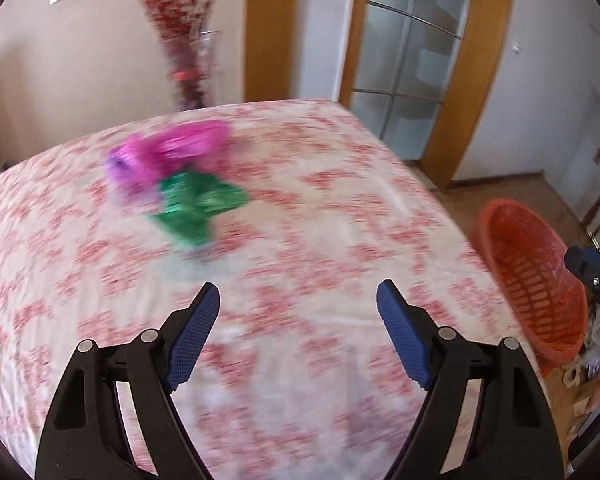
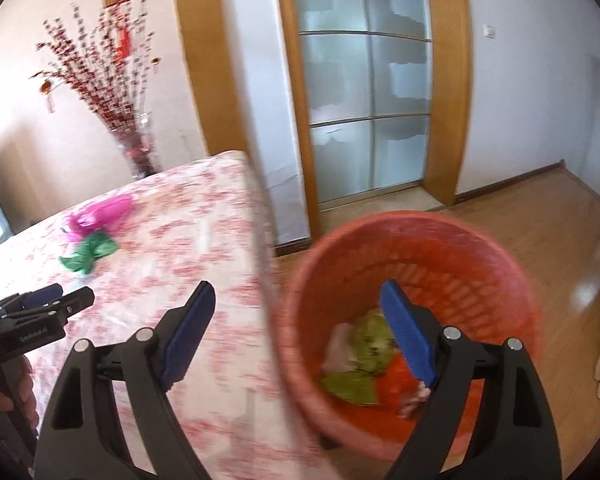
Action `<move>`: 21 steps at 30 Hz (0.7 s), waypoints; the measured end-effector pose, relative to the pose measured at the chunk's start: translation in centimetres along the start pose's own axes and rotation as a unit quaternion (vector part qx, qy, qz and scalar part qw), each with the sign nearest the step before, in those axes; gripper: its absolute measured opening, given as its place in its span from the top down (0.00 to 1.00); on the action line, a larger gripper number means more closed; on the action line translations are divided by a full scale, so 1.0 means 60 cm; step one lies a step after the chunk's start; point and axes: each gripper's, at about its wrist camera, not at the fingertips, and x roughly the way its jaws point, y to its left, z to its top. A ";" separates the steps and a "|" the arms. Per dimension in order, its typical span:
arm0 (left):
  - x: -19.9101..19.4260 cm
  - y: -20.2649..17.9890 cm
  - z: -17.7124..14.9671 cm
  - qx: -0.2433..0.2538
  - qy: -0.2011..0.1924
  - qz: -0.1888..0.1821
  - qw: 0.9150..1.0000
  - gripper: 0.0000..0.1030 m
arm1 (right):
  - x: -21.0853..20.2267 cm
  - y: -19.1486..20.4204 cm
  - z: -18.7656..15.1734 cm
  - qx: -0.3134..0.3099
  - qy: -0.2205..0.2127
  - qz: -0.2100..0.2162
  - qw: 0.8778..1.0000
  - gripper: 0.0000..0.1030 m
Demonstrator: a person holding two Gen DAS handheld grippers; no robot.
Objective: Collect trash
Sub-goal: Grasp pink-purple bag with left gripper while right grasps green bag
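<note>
Bed (image 1: 340, 208) with red-patterned white sheet fills centre frame. Pink wrapper (image 1: 180, 148) and green wrapper (image 1: 196, 204) lie touching, upper left on sheet. Orange basket (image 2: 496, 248) on wooden floor lower right, trash inside. Glass door behind. Left hand-held gripper (image 1: 298, 300) released, empty; right hand-held gripper (image 2: 298, 300) released over basket rim.

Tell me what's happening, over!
Left gripper open, empty. Right gripper open, empty, above red basket. Pink wrapper and green wrapper on bed. Nothing blocking.

Crumpled pink wrapper (image 1: 172, 150) touching green wrapper (image 1: 198, 206), red basket (image 2: 500, 256) holding trash (image 2: 364, 360)
</note>
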 end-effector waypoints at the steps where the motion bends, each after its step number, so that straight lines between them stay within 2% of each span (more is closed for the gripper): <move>1: -0.004 0.012 -0.004 -0.004 -0.002 0.005 1.000 0.23 | 0.002 0.015 0.001 -0.004 0.001 0.008 1.000 0.20; 5: -0.019 0.077 -0.019 -0.026 -0.007 0.034 0.999 0.23 | 0.017 0.096 0.007 -0.029 0.007 0.045 0.999 0.21; 10: -0.037 0.154 -0.032 -0.054 -0.015 0.070 0.996 0.23 | 0.051 0.196 0.013 -0.057 0.023 0.088 0.994 0.35; 15: -0.045 0.220 -0.044 -0.082 -0.017 0.097 0.992 0.23 | 0.107 0.291 0.022 -0.060 0.059 0.137 0.987 0.47; 21: -0.043 0.287 -0.051 -0.113 -0.013 0.123 0.986 0.23 | 0.177 0.405 0.035 -0.073 0.093 0.170 0.978 0.55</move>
